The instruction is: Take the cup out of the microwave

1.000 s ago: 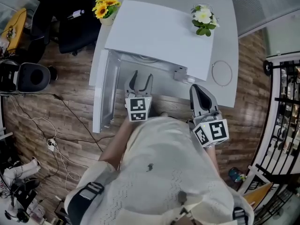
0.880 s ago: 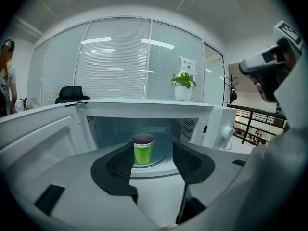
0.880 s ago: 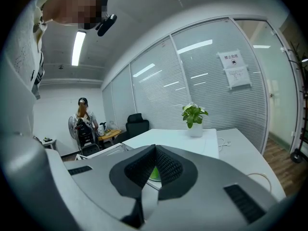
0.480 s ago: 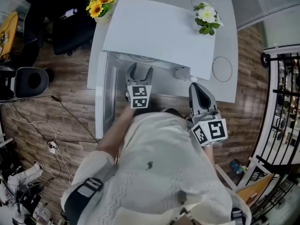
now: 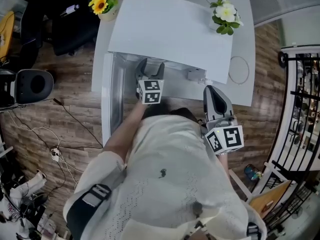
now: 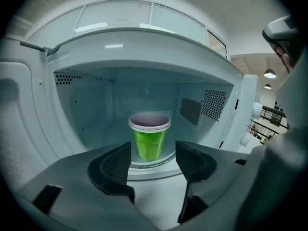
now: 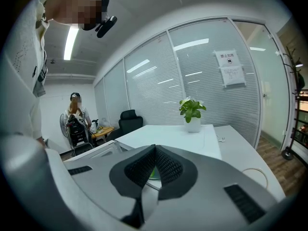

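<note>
Right gripper (image 7: 155, 148): jaws closed, meshed pads meeting at the tips, nothing held between them. Beyond it is a white table (image 7: 233, 146) with a potted plant (image 7: 192, 112) standing upright on it. A thin cable loop (image 7: 255, 173) lies at right. Behind is a glass wall with blinds and a paper notice (image 7: 231, 69). Far left are a black office chair (image 7: 130, 119) and a seated person (image 7: 77, 117).

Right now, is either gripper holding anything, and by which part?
Nothing is held. The left gripper has just been opening its jaws, nothing between them; the green cup stands beyond, inside the microwave. The right gripper is shut, empty.
</note>
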Demonstrator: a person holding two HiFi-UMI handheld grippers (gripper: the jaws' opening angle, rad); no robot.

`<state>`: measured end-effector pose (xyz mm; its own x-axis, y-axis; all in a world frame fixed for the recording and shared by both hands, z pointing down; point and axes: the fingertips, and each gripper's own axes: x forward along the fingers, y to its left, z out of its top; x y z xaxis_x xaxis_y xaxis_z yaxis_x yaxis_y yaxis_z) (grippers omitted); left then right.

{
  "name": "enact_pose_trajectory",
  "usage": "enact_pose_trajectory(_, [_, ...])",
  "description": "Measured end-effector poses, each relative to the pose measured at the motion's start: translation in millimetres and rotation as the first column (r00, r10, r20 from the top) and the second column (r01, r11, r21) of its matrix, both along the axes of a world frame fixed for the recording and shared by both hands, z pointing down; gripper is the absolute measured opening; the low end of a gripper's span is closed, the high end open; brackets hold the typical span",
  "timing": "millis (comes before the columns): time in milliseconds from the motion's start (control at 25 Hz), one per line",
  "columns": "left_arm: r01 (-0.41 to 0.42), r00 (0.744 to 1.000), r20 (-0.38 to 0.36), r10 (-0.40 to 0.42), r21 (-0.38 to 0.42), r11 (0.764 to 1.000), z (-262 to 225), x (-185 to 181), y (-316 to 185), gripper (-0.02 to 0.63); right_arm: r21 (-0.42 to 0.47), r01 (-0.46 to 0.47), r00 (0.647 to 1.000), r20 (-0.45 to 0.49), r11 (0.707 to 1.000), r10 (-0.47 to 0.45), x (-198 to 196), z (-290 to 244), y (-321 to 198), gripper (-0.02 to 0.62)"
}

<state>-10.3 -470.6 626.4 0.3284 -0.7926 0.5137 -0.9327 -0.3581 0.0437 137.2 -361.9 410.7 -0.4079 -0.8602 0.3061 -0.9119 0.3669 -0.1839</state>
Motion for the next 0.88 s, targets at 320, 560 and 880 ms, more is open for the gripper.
enact_pose_trajectory(320, [0.015,1.0,0.012,-0.015,0.007,1.0,6.0,1.3,-24.1,0.307,-0.013,-0.065,0.998,-0.006,0.998,0.065,15.9,4.8,-0.6,0.009])
enact_pose_trajectory(560, [0.022,1.0,0.02,-0.022,-0.004,1.0,11.7,1.2,-31.8,0.307,-0.021,-0.093,0.996,-0.011,0.995,0.093,20.7,7.0,0.9,0.009])
enact_pose_trajectory(880, [0.02,0.999,0.028,-0.02,-0.012,1.0,14.3,-0.5,-30.7,0.261,-0.029,-0.095,0.995,-0.008,0.995,0.095,18.0,10.4,-2.0,0.009])
